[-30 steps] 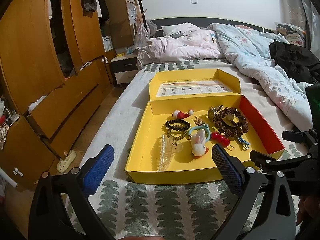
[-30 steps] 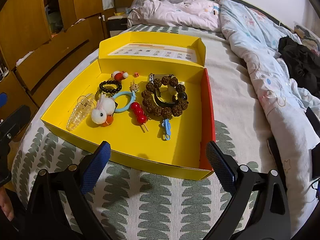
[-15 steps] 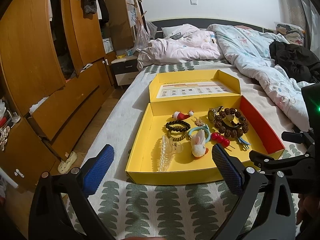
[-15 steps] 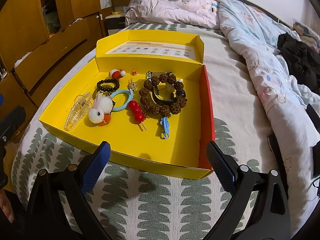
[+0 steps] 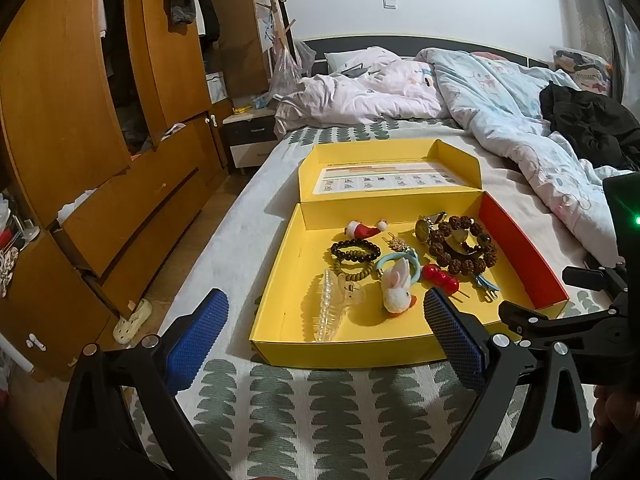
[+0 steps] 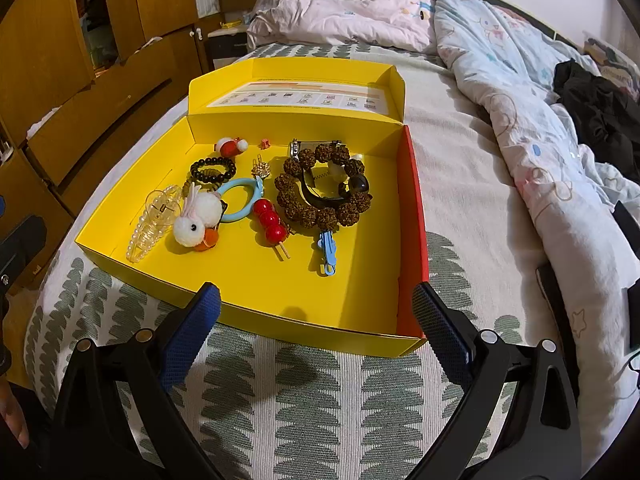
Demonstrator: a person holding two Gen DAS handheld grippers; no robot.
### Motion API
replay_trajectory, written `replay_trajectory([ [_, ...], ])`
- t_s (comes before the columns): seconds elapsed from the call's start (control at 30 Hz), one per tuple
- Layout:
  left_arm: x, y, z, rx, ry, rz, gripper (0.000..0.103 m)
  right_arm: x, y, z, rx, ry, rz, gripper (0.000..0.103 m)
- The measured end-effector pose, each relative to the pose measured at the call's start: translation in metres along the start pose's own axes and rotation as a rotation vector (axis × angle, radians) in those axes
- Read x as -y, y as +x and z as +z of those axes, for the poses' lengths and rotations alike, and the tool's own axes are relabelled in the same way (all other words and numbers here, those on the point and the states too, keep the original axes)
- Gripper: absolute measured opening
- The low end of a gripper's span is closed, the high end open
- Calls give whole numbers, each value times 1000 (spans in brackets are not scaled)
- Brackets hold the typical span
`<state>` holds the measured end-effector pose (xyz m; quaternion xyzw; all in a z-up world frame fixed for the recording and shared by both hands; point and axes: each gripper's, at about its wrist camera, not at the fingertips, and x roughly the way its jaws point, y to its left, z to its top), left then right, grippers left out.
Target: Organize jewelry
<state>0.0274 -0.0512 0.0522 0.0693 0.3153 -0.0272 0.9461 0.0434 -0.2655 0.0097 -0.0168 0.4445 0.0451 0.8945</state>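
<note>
- Both your grippers—left gripper (image 5: 324, 332), right gripper (image 6: 316, 316)—hang with jaws apart, holding nothing.
- The jewelry lies ahead in the yellow box (image 6: 280, 280).
- Judged step: approach—reach forward for the blue clip (image 6: 327, 249).

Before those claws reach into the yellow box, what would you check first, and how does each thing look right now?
1. Left claw open, nothing in it: ok.
2. Right claw open, nothing in it: ok.
3. Box lid folded back, inside reachable: ok.
4. Blue clip lies apart from the others, easy to pick: ok.
5. Big bead bracelet free of the watch under it: not ok.
6. Box steady on the soft bed: cannot tell.
</note>
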Motion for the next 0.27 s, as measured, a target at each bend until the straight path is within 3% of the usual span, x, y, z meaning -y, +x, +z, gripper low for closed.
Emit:
replay_trajectory([
  [0.27,2,5,0,-24,-7,-22,97,0,0,0,-1,-2,-1,96],
])
